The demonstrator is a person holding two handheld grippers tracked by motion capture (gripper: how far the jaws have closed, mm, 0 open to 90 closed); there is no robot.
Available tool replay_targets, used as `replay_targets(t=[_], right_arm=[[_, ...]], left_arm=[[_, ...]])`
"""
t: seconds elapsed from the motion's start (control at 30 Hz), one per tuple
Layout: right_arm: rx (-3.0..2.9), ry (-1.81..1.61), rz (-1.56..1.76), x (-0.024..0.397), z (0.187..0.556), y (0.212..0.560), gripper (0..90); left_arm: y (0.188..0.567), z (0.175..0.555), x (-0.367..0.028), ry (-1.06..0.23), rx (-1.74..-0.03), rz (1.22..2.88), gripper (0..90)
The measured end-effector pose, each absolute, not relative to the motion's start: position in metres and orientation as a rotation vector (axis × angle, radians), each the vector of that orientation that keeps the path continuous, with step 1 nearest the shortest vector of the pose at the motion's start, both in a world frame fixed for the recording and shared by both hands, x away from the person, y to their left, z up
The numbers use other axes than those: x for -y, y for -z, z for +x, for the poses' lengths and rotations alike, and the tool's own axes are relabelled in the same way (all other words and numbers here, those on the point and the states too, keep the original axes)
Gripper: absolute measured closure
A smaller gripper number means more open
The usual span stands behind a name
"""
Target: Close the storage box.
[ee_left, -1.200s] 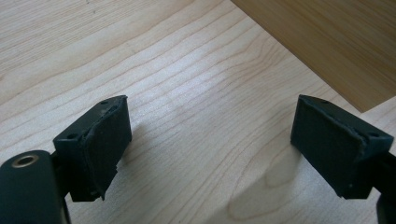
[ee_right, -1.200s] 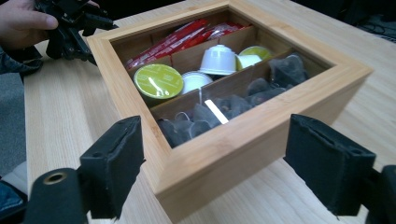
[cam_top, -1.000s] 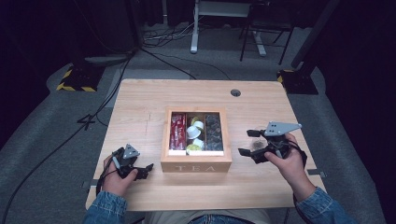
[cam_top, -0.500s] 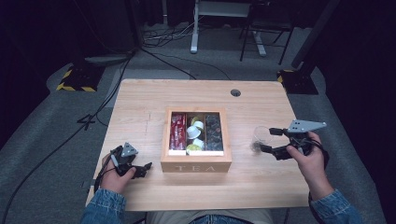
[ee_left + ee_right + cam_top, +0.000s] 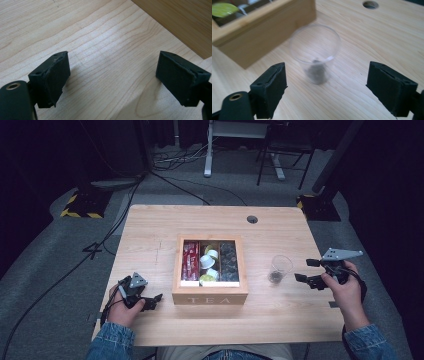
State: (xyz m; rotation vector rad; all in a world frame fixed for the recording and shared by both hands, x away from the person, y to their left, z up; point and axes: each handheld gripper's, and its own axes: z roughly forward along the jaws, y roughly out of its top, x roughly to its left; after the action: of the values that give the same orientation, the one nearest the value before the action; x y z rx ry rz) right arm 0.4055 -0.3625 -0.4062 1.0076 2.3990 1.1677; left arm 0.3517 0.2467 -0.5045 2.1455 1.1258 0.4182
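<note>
The right tongs [image 5: 309,271] stand wide open with nothing between the pads, held just above the surface [image 5: 150,235] at its right side, their tips pointing toward the clear plastic cup [image 5: 280,268]. In the right gripper view the right tongs [image 5: 327,87] frame that cup [image 5: 315,52], which stands upright a little way ahead of the pads and apart from both of them. Something small and dark [image 5: 317,71] lies at the bottom of the cup; what it is cannot be told through the blur. The cup stands between the right tongs and the wooden tea box [image 5: 210,265], near the box's right wall but not touching it.

The left tongs [image 5: 152,301] are also wide open and empty, held low near the front left corner of the box. In the left gripper view the left tongs [image 5: 112,75] show bare wood grain between the pads, with the box's side [image 5: 180,22] at the upper right.

The box sits mid-surface with "TEA" on its front face. Its compartments hold red packets [image 5: 190,261], pale and green capsules [image 5: 208,262] and dark capsules [image 5: 229,262]. A round cable hole [image 5: 252,219] lies behind it.
</note>
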Motion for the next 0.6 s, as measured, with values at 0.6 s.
replay_targets(t=[0.6], right_arm=[[-2.334,-1.126,1.201,0.394,0.415,0.467,18.9]], left_arm=[[0.504,0.352,-0.247,-0.422,-1.127,2.147,12.5]])
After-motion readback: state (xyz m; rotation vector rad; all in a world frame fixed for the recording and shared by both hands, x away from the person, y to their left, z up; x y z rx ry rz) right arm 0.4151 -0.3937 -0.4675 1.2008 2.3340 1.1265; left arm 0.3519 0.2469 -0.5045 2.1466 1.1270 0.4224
